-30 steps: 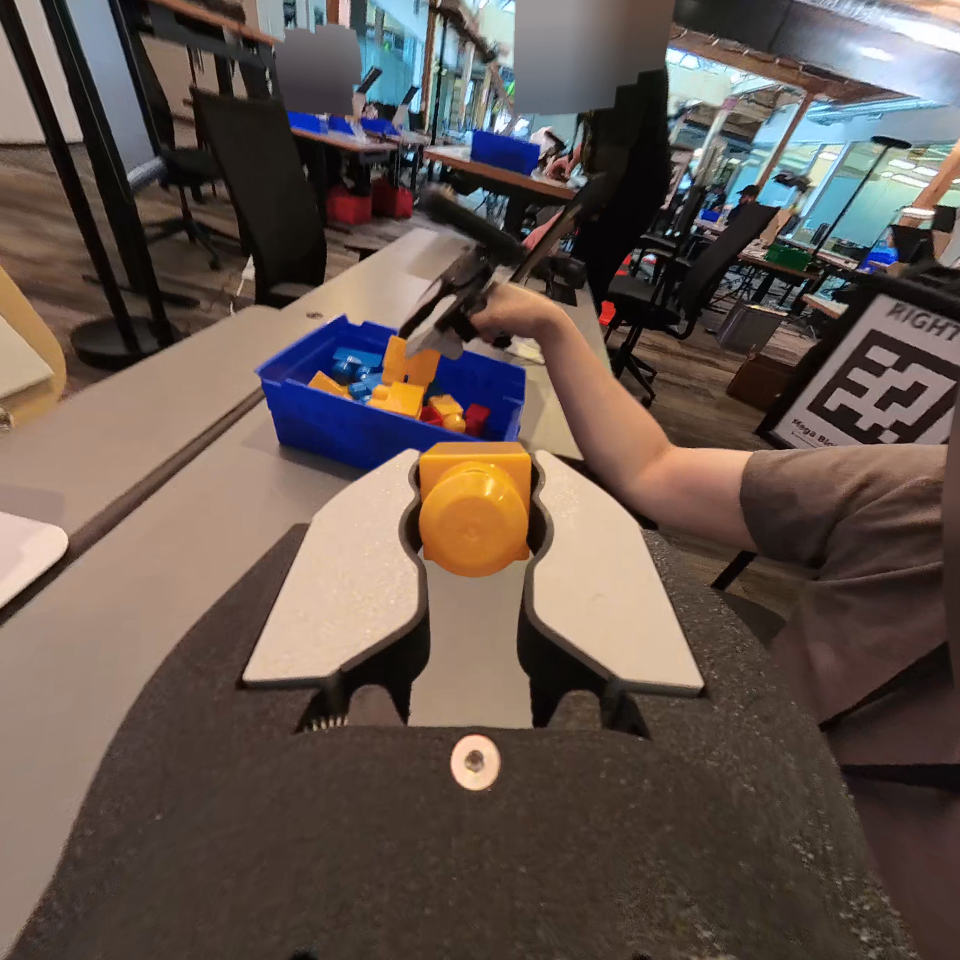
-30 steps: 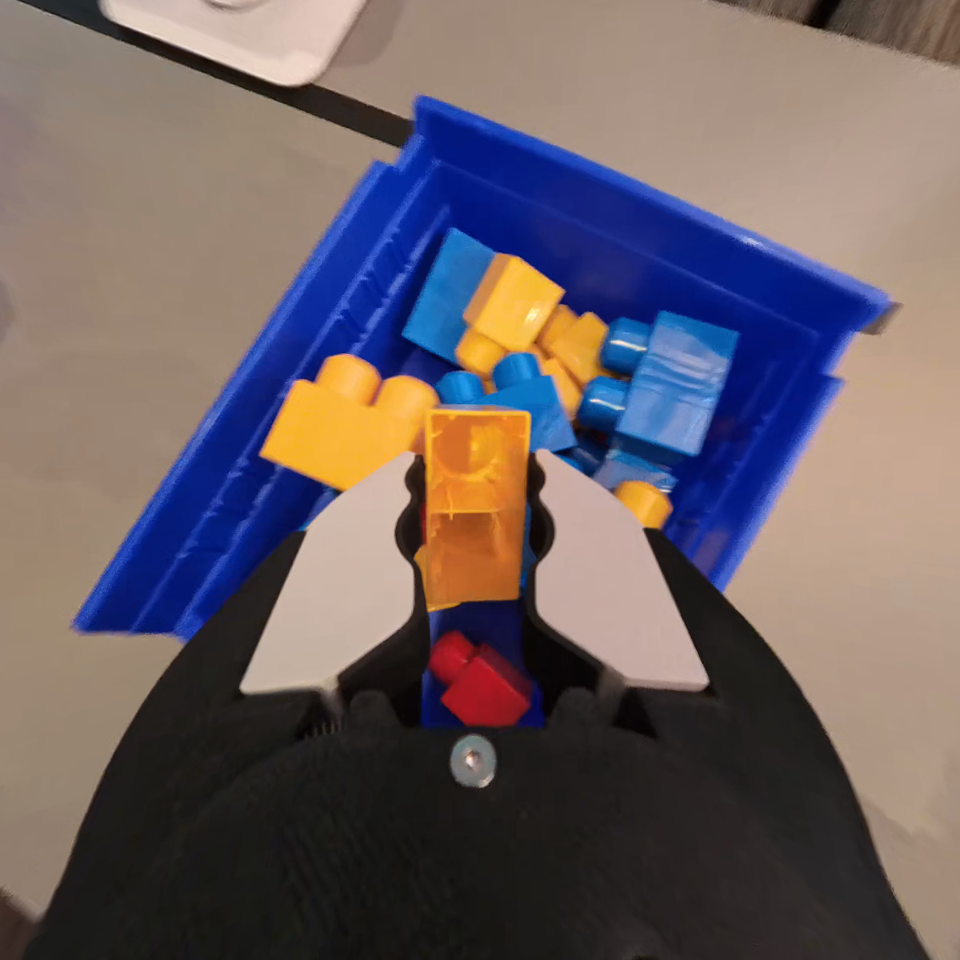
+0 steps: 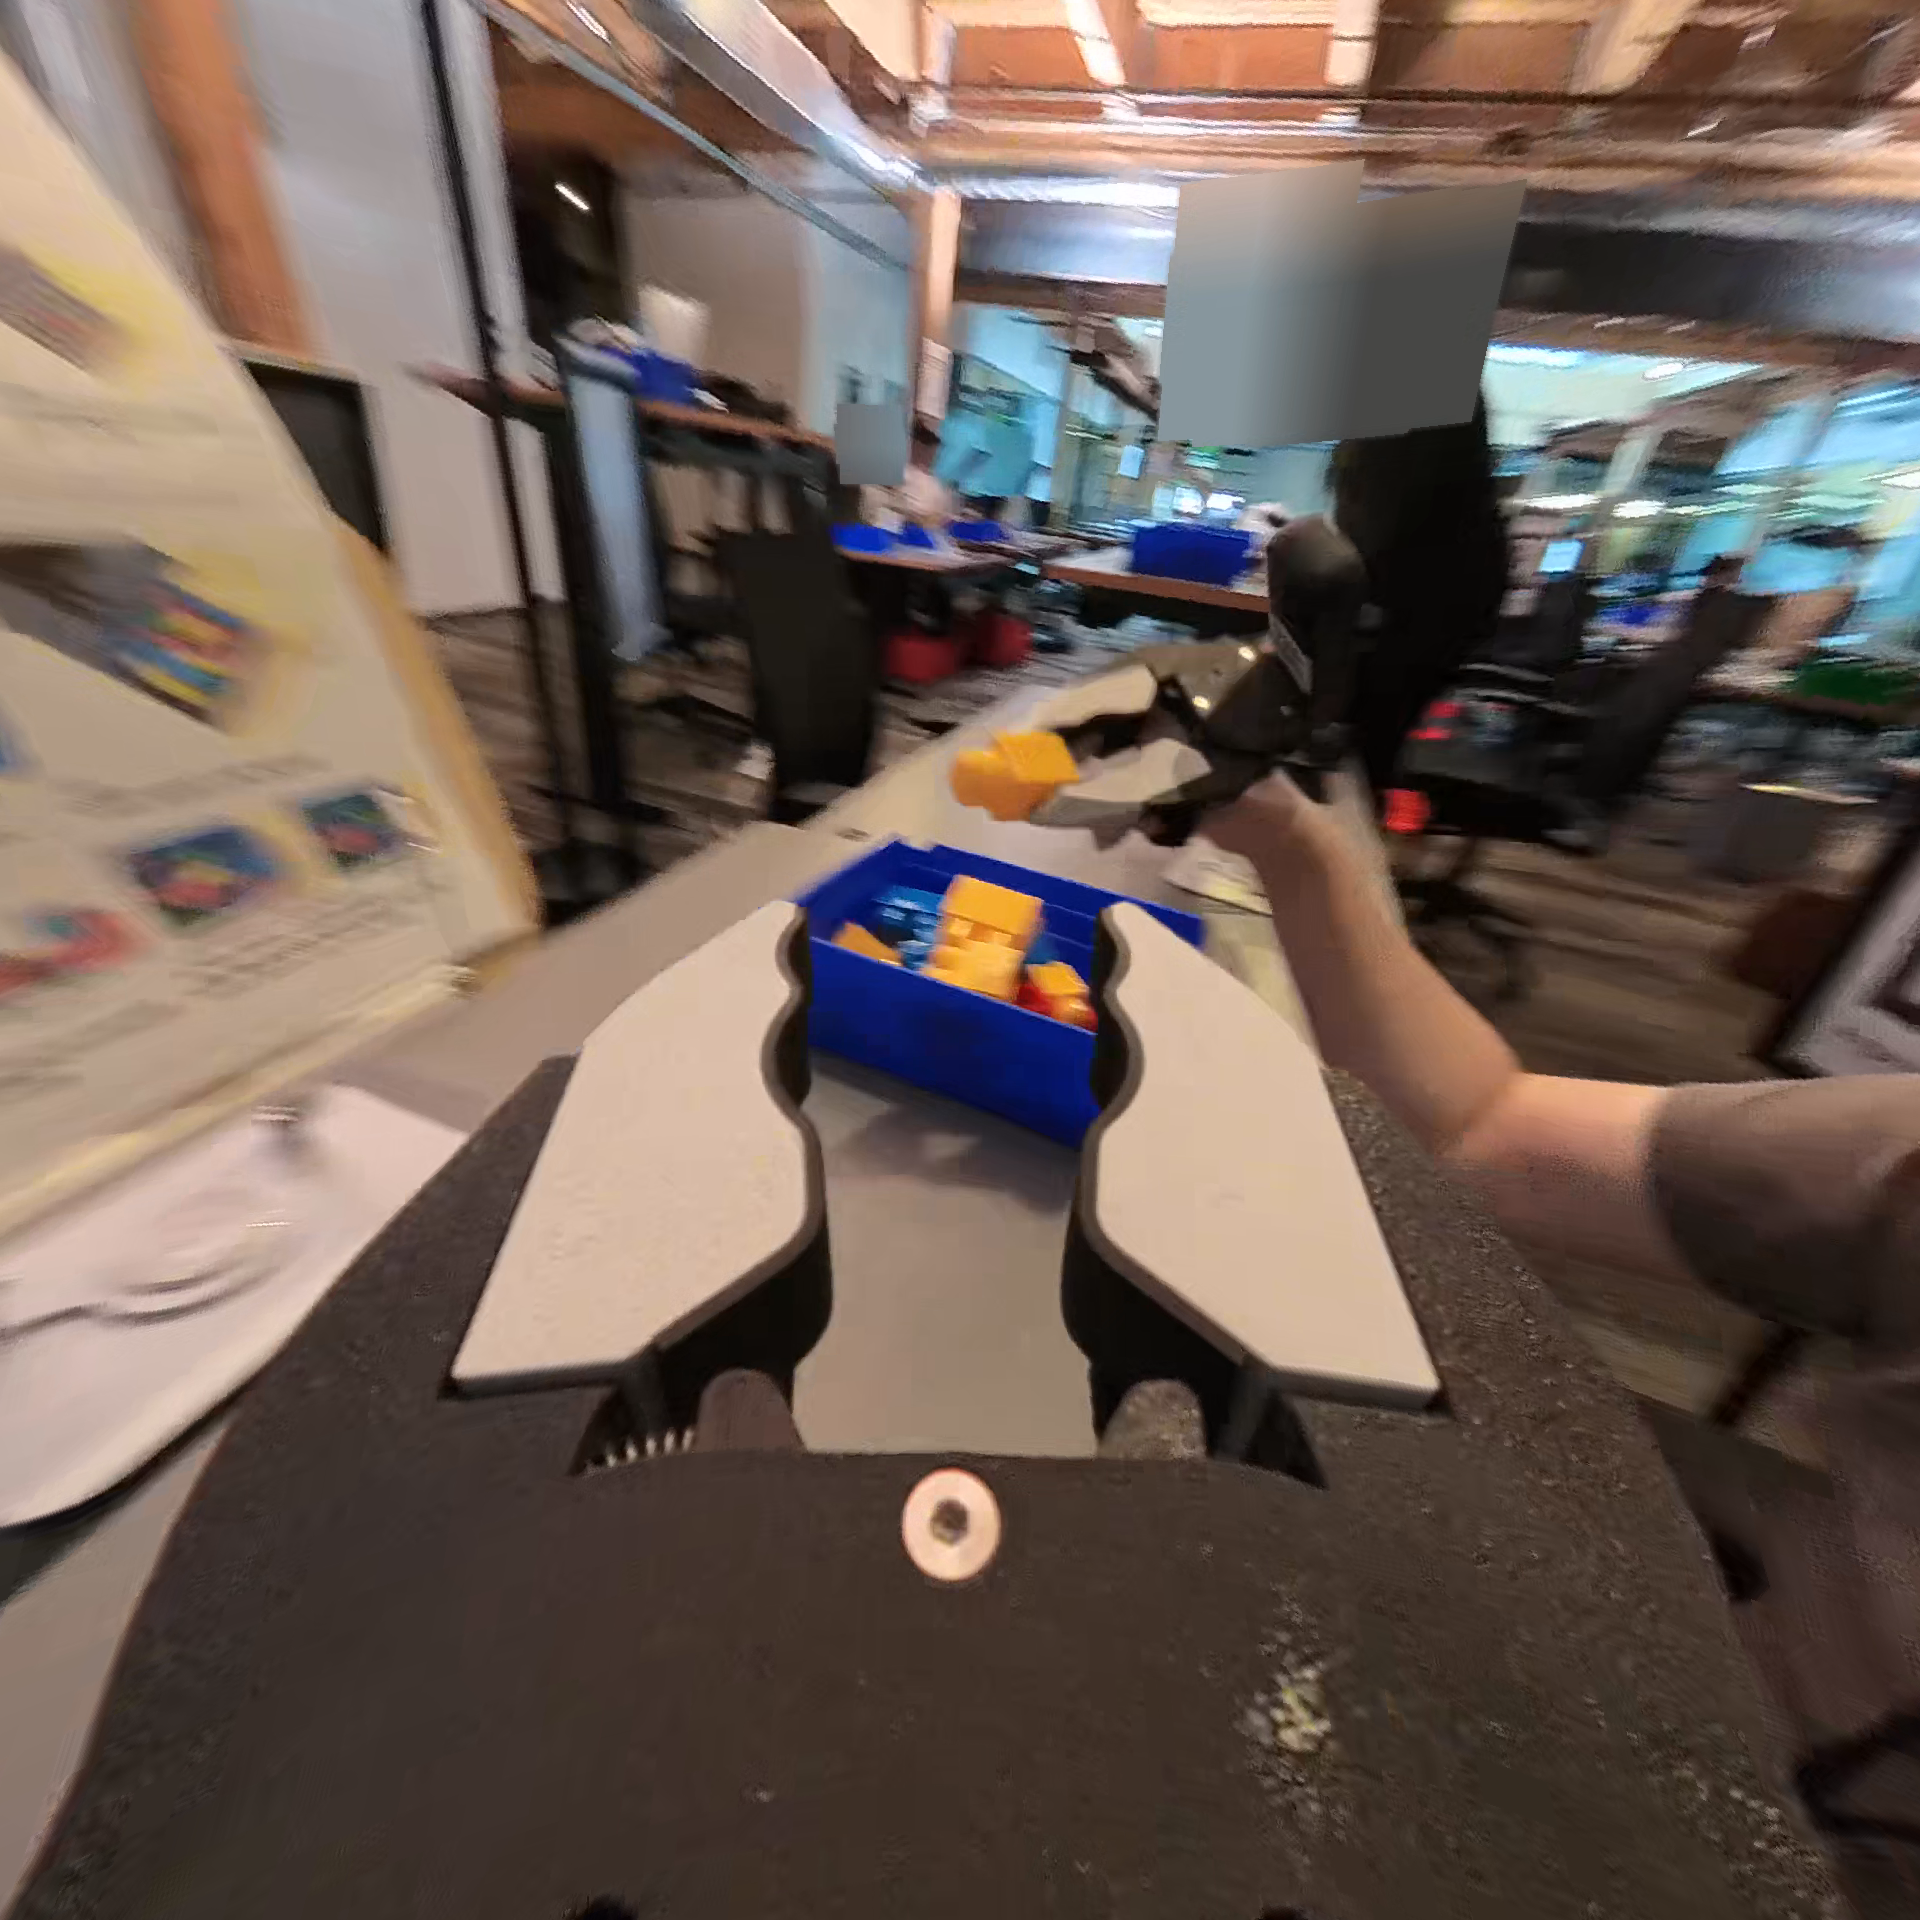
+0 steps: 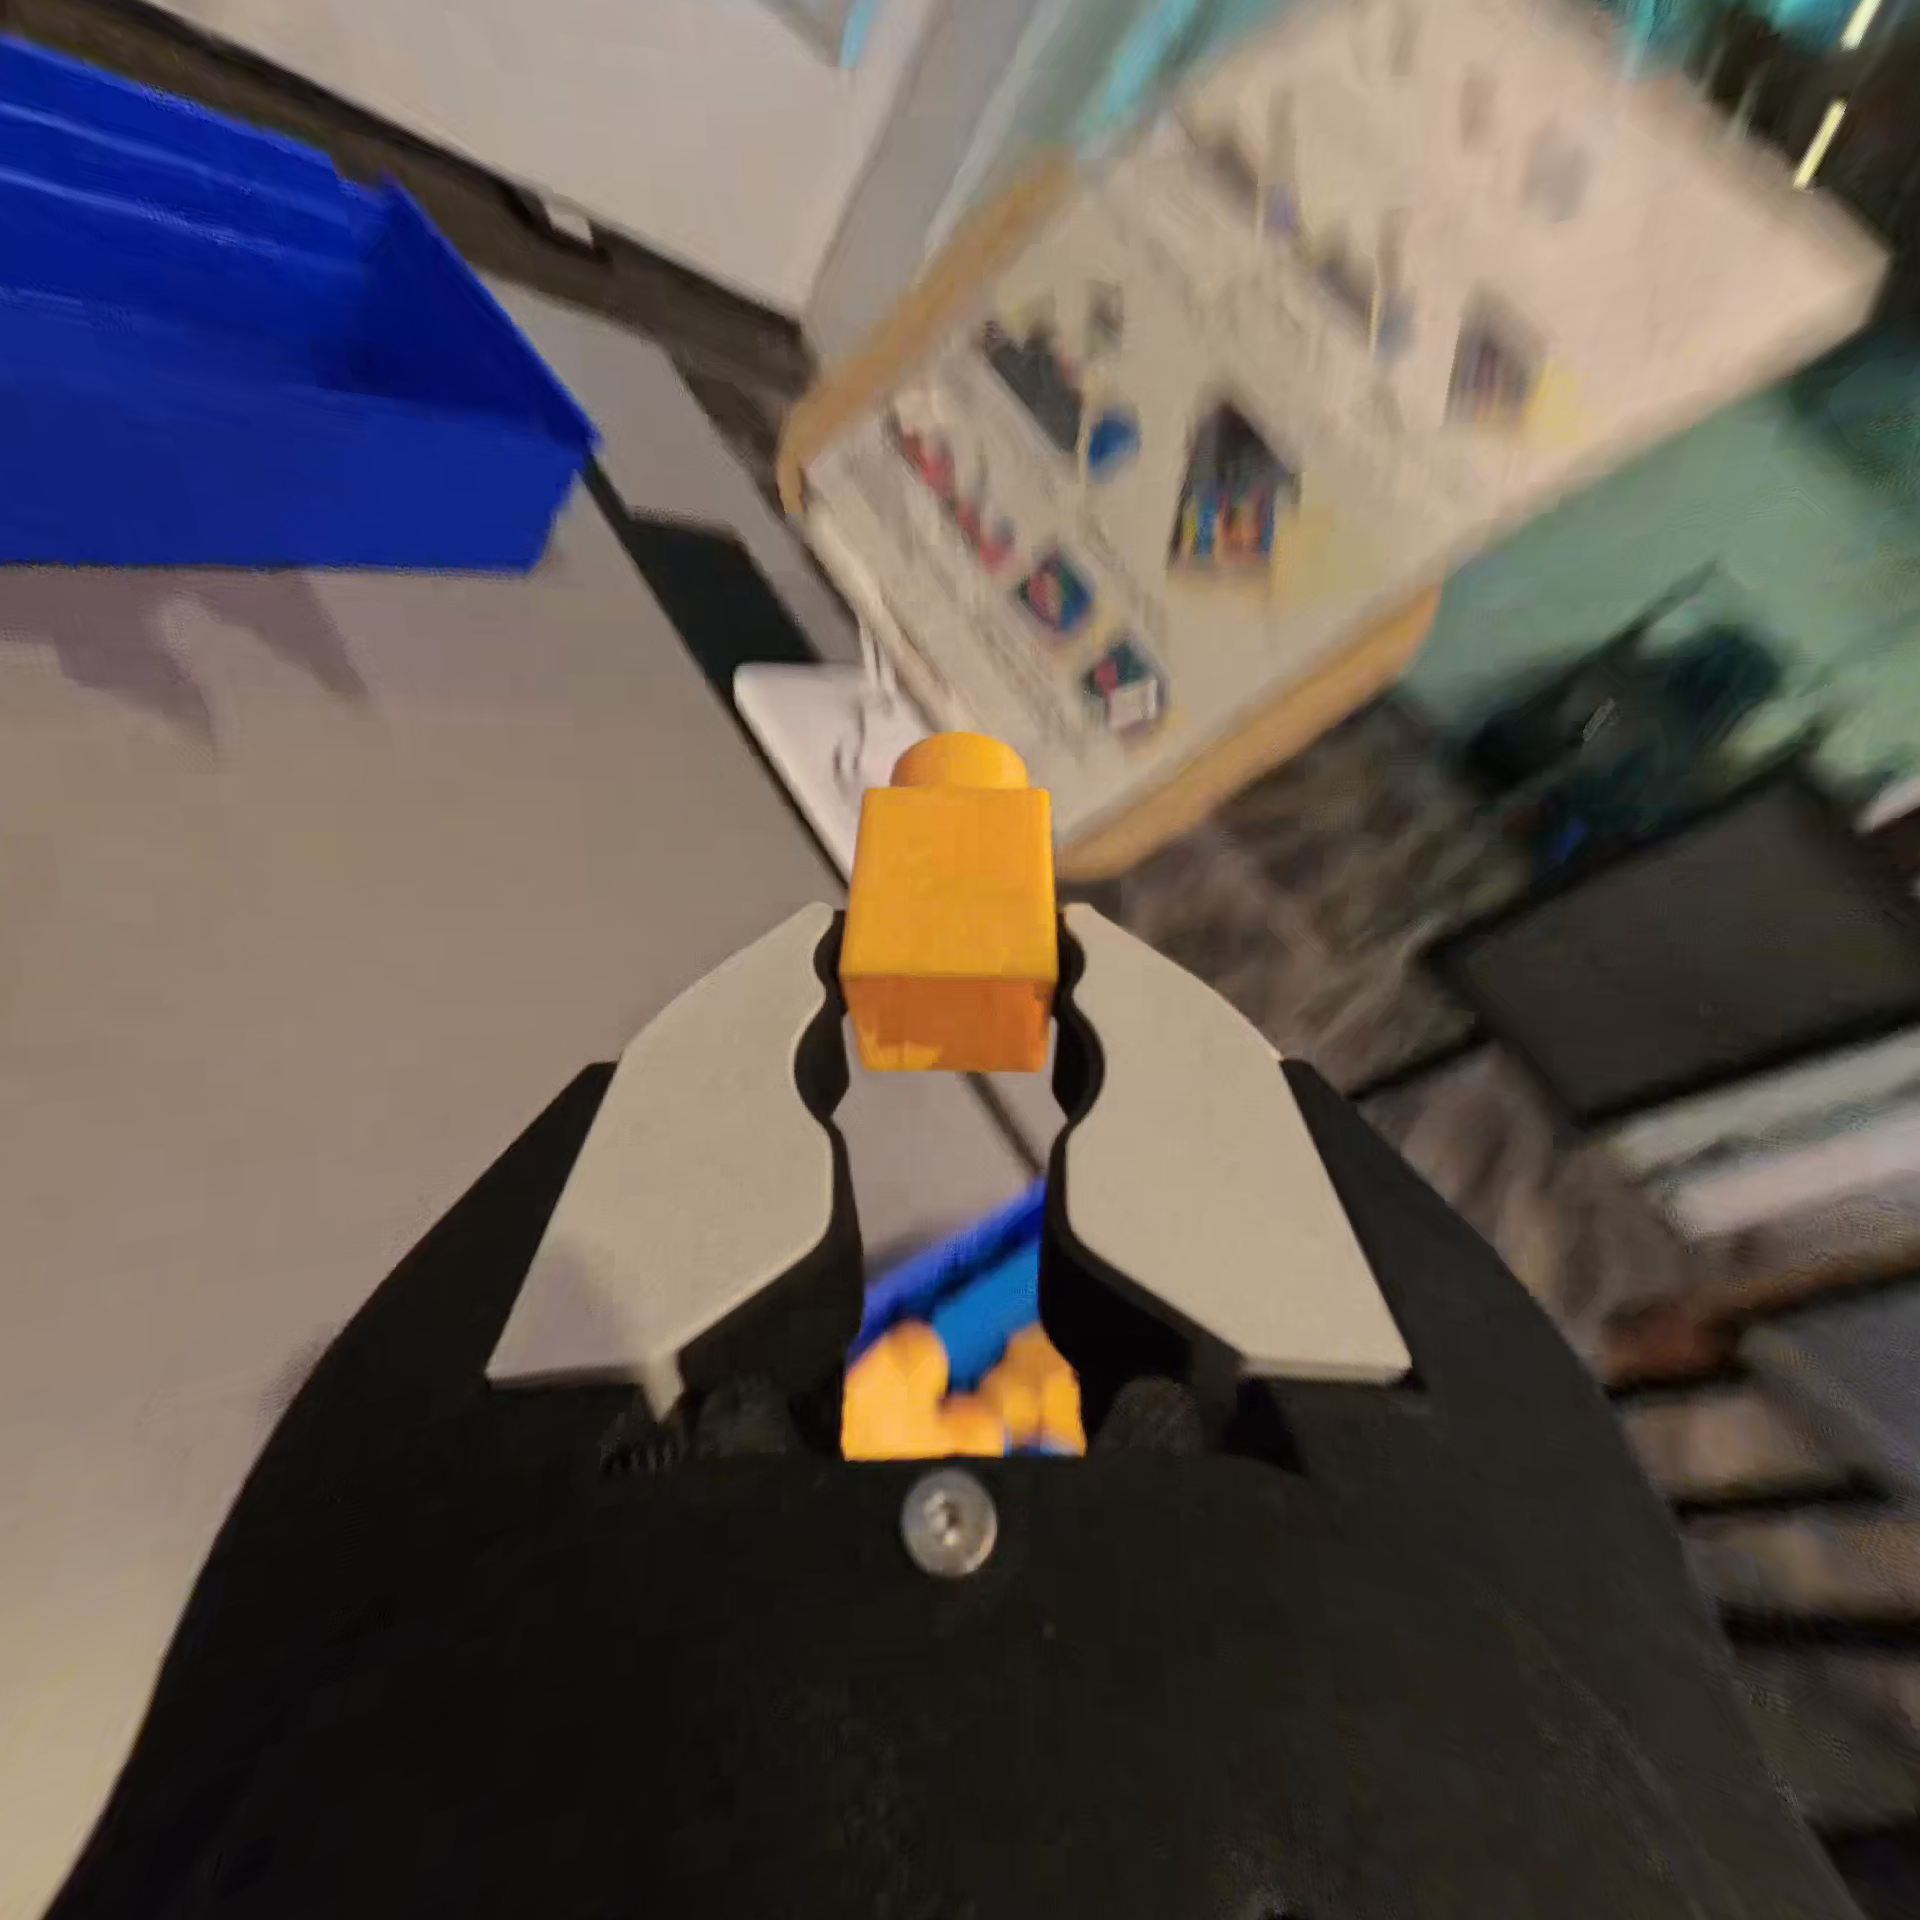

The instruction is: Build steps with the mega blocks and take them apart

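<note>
The right gripper (image 4: 951, 951) pinches a single-stud yellow block (image 4: 951, 914) at its fingertips, gripping the flat sides, with the stud pointing away from the camera toward twelve o'clock. In the left wrist view the same gripper (image 3: 1049, 795) appears at about one o'clock, held in the air above the blue bin (image 3: 940, 1029), the block (image 3: 1013, 774) sticking out toward nine o'clock. The left gripper (image 3: 945, 987) has its fingers spread apart with nothing between them; through the gap, the bin sits at twelve o'clock on the grey table (image 3: 665, 935), holding a loose heap of yellow, blue and red blocks (image 3: 977, 951). In the right wrist view a corner of the bin (image 4: 281, 416) lies at ten o'clock, and more yellow and blue pieces show through the gap near the palm at six o'clock. A tilted illustrated board (image 3: 208, 779) stands at nine o'clock in the left view, a white sheet (image 3: 177, 1278) lying below it on the table; both pictures are blurred. No stacked steps are visible anywhere in either view, so the building appears to be at its beginning or barely under way: one block is in hand, most remain in the bin, and the whole stacking and the taking apart seem yet to come.
</note>
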`<state>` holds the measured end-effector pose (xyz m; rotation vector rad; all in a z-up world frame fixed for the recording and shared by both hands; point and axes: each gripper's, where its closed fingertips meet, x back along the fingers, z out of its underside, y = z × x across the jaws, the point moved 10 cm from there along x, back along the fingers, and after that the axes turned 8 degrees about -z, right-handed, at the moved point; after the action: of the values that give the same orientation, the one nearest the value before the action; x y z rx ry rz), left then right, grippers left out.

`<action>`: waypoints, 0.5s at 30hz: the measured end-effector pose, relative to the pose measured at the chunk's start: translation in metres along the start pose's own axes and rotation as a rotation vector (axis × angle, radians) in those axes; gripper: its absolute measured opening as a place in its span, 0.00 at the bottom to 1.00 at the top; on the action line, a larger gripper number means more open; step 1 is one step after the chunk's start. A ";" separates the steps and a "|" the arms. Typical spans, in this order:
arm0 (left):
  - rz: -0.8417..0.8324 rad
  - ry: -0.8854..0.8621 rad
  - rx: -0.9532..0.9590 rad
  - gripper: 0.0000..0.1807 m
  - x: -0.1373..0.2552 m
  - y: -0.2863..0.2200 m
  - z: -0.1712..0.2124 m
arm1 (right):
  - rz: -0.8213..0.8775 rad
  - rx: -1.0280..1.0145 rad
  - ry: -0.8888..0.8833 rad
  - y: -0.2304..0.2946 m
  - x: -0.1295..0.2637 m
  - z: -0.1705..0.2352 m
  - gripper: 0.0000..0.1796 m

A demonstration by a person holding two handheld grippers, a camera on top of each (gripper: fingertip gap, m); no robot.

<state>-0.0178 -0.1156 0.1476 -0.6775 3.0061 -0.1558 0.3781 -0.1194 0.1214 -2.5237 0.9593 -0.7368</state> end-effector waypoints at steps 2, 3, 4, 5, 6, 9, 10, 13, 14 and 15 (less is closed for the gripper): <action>-0.103 -0.040 -0.060 0.29 0.025 0.004 -0.013 | 0.004 -0.139 0.160 -0.028 0.010 0.043 0.21; -0.147 -0.054 -0.064 0.29 0.035 0.007 -0.018 | 0.005 -0.177 0.255 -0.037 0.012 0.065 0.21; -0.177 -0.064 -0.056 0.29 0.043 0.009 -0.021 | -0.005 -0.205 0.340 -0.043 0.012 0.085 0.21; -0.198 -0.073 -0.038 0.28 0.050 0.011 -0.024 | -0.022 -0.231 0.401 -0.046 0.009 0.103 0.21; -0.211 -0.080 -0.014 0.28 0.056 0.014 -0.026 | -0.045 -0.260 0.433 -0.048 0.005 0.115 0.21; -0.233 -0.059 0.028 0.27 0.071 0.021 -0.029 | -0.078 -0.336 0.476 -0.050 -0.010 0.136 0.21; -0.264 -0.038 0.021 0.27 0.076 0.024 -0.029 | -0.065 -0.333 0.499 -0.051 -0.012 0.139 0.21; -0.446 0.049 -0.032 0.27 0.098 0.034 -0.030 | -0.004 -0.301 0.483 -0.054 -0.007 0.136 0.28; -0.527 0.080 -0.051 0.27 0.107 0.038 -0.030 | 0.023 -0.300 0.462 -0.056 -0.001 0.132 0.29; -0.613 0.113 -0.068 0.28 0.116 0.042 -0.029 | 0.049 -0.300 0.440 -0.058 0.006 0.128 0.29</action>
<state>-0.1427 -0.1250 0.1683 -1.6240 2.8024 -0.1175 0.4857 -0.0654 0.0480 -2.6267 1.3576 -1.2505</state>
